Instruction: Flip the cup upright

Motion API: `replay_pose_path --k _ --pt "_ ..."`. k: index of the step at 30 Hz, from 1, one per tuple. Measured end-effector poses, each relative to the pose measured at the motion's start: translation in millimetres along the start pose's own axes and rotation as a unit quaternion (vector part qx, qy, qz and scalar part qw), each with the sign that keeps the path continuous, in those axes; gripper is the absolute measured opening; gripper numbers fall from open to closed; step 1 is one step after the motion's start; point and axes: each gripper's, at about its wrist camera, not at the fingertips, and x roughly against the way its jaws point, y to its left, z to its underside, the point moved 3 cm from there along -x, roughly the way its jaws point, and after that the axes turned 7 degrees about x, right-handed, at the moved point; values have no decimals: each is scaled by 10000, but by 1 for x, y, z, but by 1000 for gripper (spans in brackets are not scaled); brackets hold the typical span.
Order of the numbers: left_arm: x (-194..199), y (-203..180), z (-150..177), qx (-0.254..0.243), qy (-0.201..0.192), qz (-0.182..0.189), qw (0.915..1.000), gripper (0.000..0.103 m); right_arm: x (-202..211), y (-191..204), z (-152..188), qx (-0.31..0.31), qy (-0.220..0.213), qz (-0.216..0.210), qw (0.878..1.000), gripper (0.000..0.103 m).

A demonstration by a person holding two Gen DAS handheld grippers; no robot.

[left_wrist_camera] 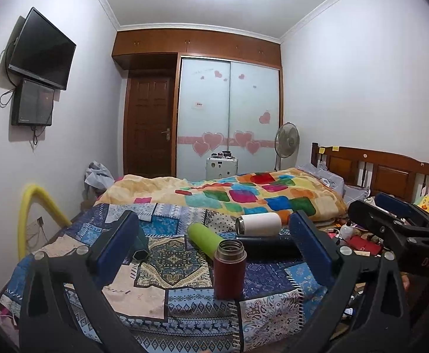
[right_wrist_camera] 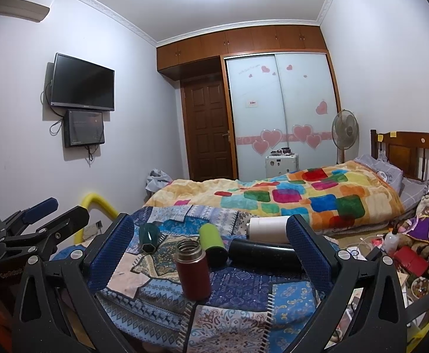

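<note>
Left tool (left_wrist_camera: pixel 214 253) spread wide, red cylindrical flask (left_wrist_camera: pixel 229 269) upright — patchwork quilt (left_wrist_camera: pixel 167 253).

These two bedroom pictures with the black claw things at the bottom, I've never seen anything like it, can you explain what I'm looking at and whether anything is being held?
No robot here: a person holds a two-finger gripper in each hand, each with a wide-angle camera looking along its fingers. One picture comes from the left gripper, the other from the right gripper. Both are open and hold nothing. Ahead, on a patchwork quilt, a dark red flask stands upright with its mouth open. Lying on their sides behind it are a lime green cup, a white cup, a black cup and a dark green cup.
</note>
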Motion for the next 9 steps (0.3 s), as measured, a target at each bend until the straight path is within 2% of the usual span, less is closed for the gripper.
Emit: replay_pose_path --k 9 --pt "-1 -1 0 -14 32 23 10000 103 -2 -1 0 -19 30 13 10000 103"
